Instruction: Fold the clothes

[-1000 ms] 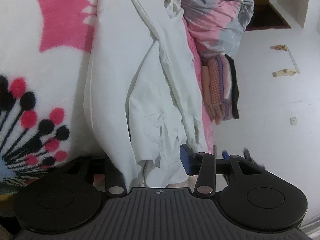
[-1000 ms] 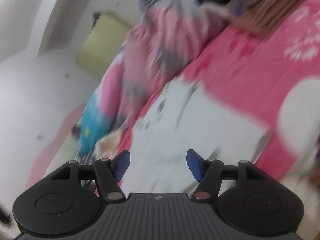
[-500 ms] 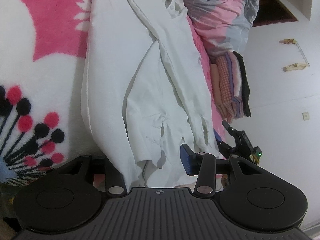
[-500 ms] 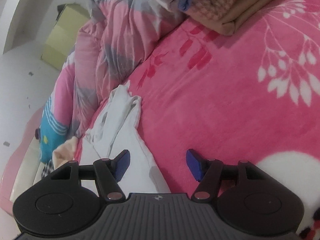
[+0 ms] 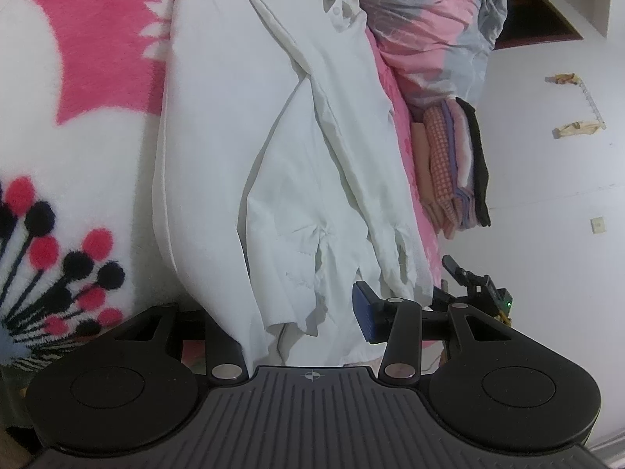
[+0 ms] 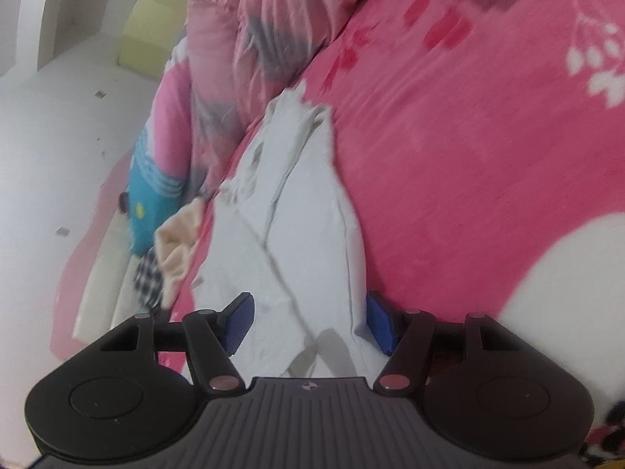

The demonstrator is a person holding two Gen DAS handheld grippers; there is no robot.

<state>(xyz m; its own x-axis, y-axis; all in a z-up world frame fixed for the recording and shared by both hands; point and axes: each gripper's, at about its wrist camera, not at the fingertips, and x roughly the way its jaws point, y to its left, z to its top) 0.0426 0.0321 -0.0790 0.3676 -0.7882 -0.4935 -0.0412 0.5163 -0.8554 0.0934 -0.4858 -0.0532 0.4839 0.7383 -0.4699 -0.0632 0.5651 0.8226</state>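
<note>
A white shirt (image 5: pixel 297 148) lies lengthwise on a pink and white floral blanket (image 5: pixel 78 78), one sleeve folded over its body. My left gripper (image 5: pixel 297 320) is open at the shirt's near hem. Cloth lies between its jaws and hides the left pad, while the blue right pad (image 5: pixel 363 312) shows. The right gripper's black body (image 5: pixel 476 285) shows past the shirt's right edge. In the right wrist view, my right gripper (image 6: pixel 308 326) is open low over the white shirt (image 6: pixel 297 211), with the fabric between its blue pads (image 6: pixel 238 322).
A stack of folded clothes (image 5: pixel 453 168) sits on the bed beyond the shirt, beside a crumpled pink and grey duvet (image 5: pixel 429 27). A blue pillow (image 6: pixel 152 203) and a beige cloth (image 6: pixel 175 242) lie at the bed's edge. White floor (image 5: pixel 547 234) borders the bed.
My right gripper swung from over the bare pink blanket to the white shirt, which now lies between its pads. The left gripper has barely moved; the right gripper has come into its view.
</note>
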